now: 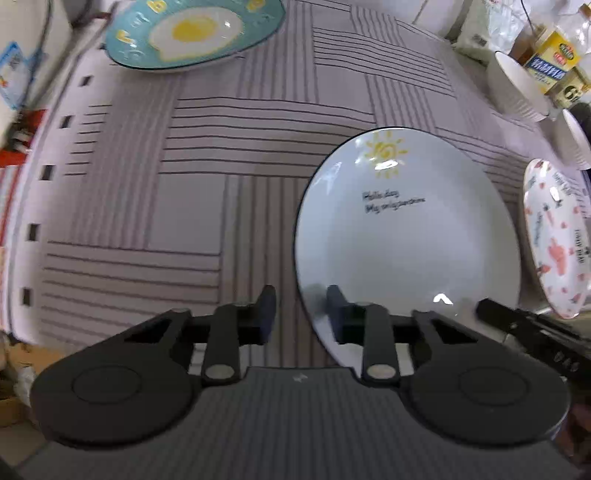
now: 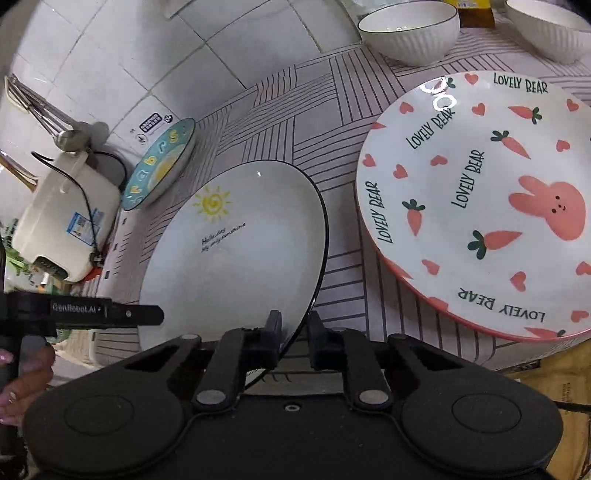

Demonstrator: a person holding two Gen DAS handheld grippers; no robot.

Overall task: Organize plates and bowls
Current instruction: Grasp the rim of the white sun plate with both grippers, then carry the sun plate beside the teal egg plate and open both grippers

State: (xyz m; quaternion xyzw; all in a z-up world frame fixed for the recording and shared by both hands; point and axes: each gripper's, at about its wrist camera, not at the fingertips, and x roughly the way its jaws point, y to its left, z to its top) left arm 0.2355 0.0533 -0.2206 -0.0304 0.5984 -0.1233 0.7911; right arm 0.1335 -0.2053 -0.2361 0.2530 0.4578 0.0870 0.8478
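I'm gripping the sun plate [image 2: 236, 251], sitting mid-frame on the desk [image 1: 192, 147], from both sides: right gripper [image 2: 293, 341] and left gripper [image 1: 301, 314] are each pinching narrowly over its rim. Next I'm probably lifting it level onto the bunny plate [image 2: 480, 199] just beside it, keeping both hands even.

You have a white plate [image 2: 236, 254] with a thin dark rim, a yellow sun drawing and small dark lettering at the centre of the frame. At right sits a white plate [image 2: 480, 206] with a pink rim, pink rabbit, hearts, orange carrots and dark "LOVELY BEAR" lettering. At left, a teal plate [image 2: 159, 166] shows a fried egg and yellow letters. The tablecloth [image 1: 184, 177] is pale lilac with dark stripe blocks. Both bowls [image 2: 410, 29] are ribbed white.
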